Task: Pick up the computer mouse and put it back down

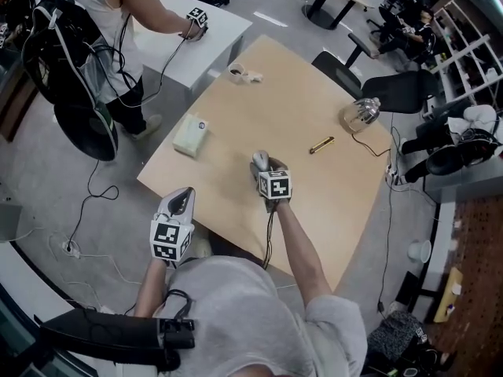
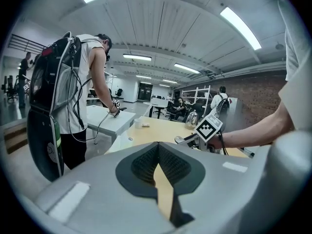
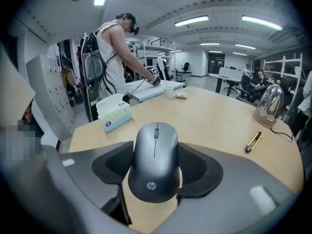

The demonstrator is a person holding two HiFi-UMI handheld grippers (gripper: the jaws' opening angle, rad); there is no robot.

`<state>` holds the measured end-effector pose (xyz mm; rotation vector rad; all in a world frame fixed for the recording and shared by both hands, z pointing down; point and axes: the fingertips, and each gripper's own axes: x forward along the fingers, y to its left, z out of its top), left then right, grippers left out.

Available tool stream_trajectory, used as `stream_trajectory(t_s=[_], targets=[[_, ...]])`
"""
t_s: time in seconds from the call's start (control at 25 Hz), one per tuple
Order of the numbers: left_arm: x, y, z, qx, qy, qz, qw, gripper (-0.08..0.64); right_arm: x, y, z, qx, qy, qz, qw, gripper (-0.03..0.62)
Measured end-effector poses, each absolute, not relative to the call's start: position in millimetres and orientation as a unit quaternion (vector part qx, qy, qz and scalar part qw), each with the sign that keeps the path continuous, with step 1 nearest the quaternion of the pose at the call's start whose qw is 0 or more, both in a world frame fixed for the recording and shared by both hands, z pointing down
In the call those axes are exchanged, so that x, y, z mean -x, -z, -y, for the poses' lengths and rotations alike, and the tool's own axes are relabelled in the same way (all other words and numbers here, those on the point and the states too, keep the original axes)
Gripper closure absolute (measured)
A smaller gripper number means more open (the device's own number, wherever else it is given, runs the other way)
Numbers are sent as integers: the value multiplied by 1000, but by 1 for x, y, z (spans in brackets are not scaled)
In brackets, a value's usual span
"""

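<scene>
Head view: the right gripper [image 1: 262,164] is over the near half of the table [image 1: 259,85], closed on the computer mouse [image 1: 260,159]. The mouse sits at the gripper's tips, on the far side of its marker cube. Its long axis lines up with the gripper and points toward the far side of the table. The left gripper [image 1: 182,197] hangs just off the table's near left edge, carrying nothing.

Left gripper view: the left gripper [image 2: 158,152] has its pads meeting at the tips, and only bare table [image 2: 146,130] shows through the slit behind them. The right gripper [image 2: 187,140] sits above the table to the right. The mouse is too small here for us to call.

Right gripper view: the right gripper [image 3: 155,147] has one pad on each long side of the mouse [image 3: 155,165], clamping it. The wheel end faces away over the table [image 3: 209,116] and the logo end faces the camera. The long axis runs straight along the jaws. The mouse looks clear of the tabletop, though we can't confirm the gap from this angle.
</scene>
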<state>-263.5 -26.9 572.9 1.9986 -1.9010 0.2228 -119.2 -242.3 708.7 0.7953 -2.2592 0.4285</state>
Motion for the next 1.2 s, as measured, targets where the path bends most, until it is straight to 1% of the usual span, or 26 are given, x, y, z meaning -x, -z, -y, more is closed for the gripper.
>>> stream_trajectory(t_s=[0.68,1.0,1.2], targets=[[244,-553,23,-732,-85,658,154,540,86,-597,177,-341,-137,907,206,301],[232,-538,33,-742,-67,654,135,540,67,-563,147,-367,-128,908,158,301],[228,-540,33,-746,-65,650,130,540,50,-555,128,-382,-117,905,148,301]])
